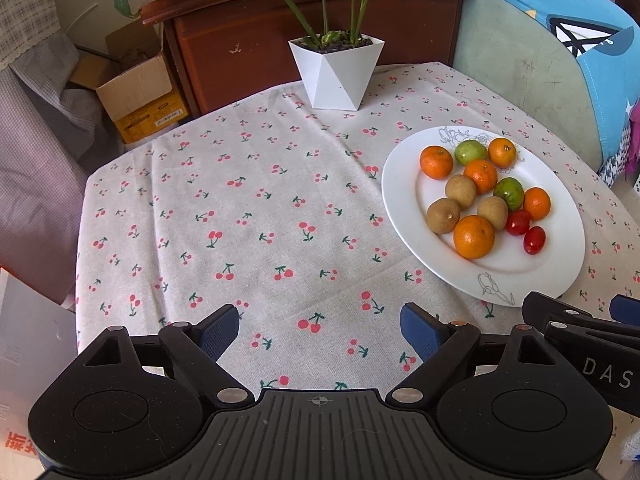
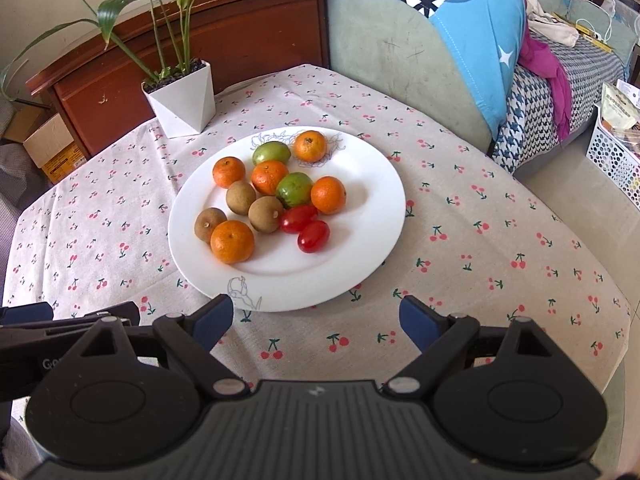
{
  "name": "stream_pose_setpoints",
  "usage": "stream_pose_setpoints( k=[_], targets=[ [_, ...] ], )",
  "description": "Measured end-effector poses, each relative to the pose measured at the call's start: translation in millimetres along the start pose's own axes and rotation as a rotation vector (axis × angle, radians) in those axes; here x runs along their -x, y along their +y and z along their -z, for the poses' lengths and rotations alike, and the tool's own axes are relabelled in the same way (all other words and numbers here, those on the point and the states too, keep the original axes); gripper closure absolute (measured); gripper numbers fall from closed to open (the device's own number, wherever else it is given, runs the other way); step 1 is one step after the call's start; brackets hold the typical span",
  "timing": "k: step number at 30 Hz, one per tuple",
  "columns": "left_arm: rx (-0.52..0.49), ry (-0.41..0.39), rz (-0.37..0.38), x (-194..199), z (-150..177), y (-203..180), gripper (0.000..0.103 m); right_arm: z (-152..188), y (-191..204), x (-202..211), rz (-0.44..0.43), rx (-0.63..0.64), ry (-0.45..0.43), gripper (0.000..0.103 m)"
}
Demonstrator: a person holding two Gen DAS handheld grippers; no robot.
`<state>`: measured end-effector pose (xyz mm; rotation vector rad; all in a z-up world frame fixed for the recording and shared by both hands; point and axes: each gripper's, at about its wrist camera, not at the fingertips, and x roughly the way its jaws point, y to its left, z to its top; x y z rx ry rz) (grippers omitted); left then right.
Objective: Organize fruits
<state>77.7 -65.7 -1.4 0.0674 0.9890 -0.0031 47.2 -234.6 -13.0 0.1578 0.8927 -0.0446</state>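
Observation:
A white plate point(image 2: 360, 248) sits on the cherry-print tablecloth, also in the left wrist view point(image 1: 404, 196). On it lie several oranges point(image 2: 232, 241), three brown round fruits point(image 2: 265, 214), two green fruits point(image 2: 294, 189) and two red tomatoes point(image 2: 313, 236). My left gripper point(image 1: 320, 330) is open and empty over the bare cloth, left of the plate. My right gripper point(image 2: 316, 314) is open and empty at the plate's near edge. Each gripper shows at the edge of the other's view.
A white faceted pot with a green plant point(image 1: 335, 72) stands at the table's back edge, also in the right wrist view point(image 2: 182, 98). Behind are a wooden cabinet point(image 1: 280, 36), a cardboard box point(image 1: 136, 92) and a sofa with a blue cushion point(image 2: 472, 40).

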Motion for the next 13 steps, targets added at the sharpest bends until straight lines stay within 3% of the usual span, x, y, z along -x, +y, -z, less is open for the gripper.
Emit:
stream_pose_setpoints(
  k=[13],
  targets=[
    [0.064, 0.021, -0.033, 8, 31, 36, 0.013, 21, 29, -1, -0.112, 0.090, 0.024, 0.013]
  ],
)
